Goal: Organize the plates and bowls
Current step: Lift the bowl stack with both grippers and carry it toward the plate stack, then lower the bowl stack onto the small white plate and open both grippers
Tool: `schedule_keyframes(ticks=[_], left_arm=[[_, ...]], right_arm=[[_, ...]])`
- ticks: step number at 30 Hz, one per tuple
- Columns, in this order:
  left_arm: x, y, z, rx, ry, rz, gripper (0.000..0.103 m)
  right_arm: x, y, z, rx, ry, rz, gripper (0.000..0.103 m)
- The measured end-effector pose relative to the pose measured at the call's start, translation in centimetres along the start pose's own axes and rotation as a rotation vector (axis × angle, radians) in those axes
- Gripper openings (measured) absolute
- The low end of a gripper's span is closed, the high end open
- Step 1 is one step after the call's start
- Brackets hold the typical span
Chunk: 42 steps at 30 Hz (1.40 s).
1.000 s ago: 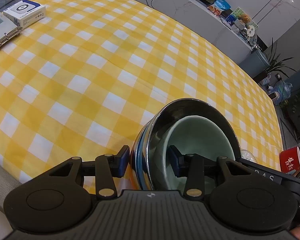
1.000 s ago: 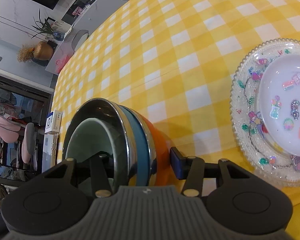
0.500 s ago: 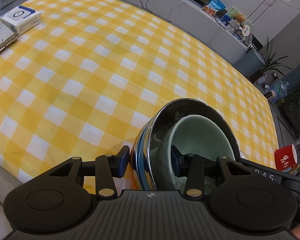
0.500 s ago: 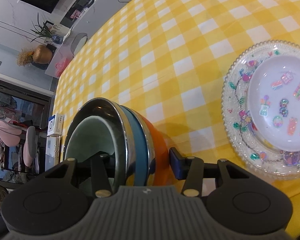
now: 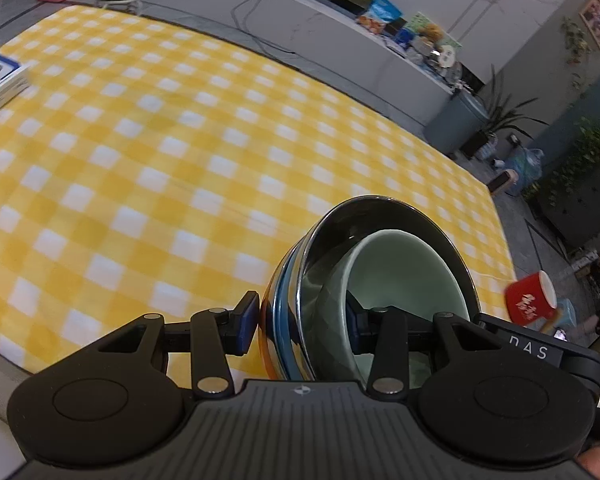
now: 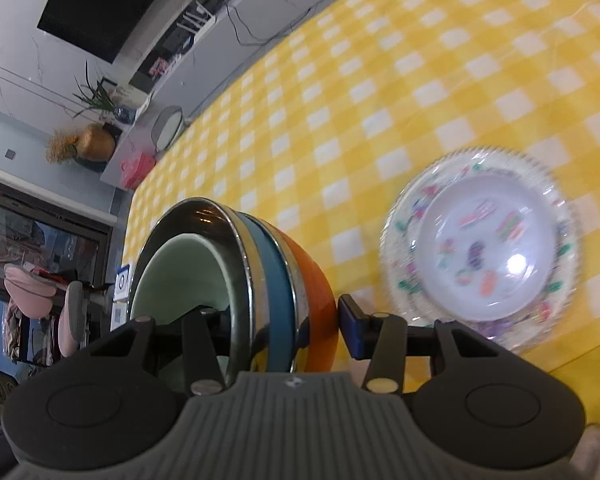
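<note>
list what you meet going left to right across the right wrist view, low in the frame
pale green bowl → steel bowl → blue bowl → orange bowl → right gripper's blue pad → decorated glass plate

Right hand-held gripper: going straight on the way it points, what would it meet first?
The right hand-held gripper already clamps the stack of bowls. Beyond that, probably the yellow checked tablecloth, left of the patterned plate; depth is unclear.

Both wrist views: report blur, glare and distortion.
Left wrist view: checked tablecloth smeared by motion, bowl stack and fingers sharp, fisheye bends the table edge. Right wrist view: decorated plate blurred with a bright glare spot, steel rim reflective.
</note>
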<state>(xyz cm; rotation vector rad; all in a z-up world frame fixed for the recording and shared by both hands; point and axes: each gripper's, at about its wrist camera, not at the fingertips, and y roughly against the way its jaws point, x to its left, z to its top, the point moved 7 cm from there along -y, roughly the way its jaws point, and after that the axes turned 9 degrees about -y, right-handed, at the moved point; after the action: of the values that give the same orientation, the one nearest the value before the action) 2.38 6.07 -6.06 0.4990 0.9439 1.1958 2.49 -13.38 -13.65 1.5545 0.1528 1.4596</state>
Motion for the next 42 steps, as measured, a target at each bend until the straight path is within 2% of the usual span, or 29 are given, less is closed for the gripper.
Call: schedule_keyframes(ticks=[9,16,24,38,42], left_arm=[[-4.8,-1.5,0.5,0.006,-0.027,-0.08,0.047],[-7.5,-4.1,0.3,0.047,-0.04,-0.1,0.047],[-8.3,-7.2,-1.0,0.116,-0.029,-0.098,0.047],[-8.6,-9.8,-2.1,0.161,-0.031,-0.085,0.046],[-8.2,-9.6,-1.9,0.14,-0.039,-0.067,0.043]], right_arm=[[-2.4,4.4,3.2,-0.065,-0.004,-0.007,0.046],[-5.0,6.0,5.0,-0.073,-0.018,-0.031,0.046],[-8.4,5.0,5.9,-0.046,-0.064,-0.06,0.046],[-10.7,3.5,6.6,-0.031,-0.084,-0.089,0.046],[-10.7,2.7,6.4,-0.021,-0.086,-0.082,0.047]])
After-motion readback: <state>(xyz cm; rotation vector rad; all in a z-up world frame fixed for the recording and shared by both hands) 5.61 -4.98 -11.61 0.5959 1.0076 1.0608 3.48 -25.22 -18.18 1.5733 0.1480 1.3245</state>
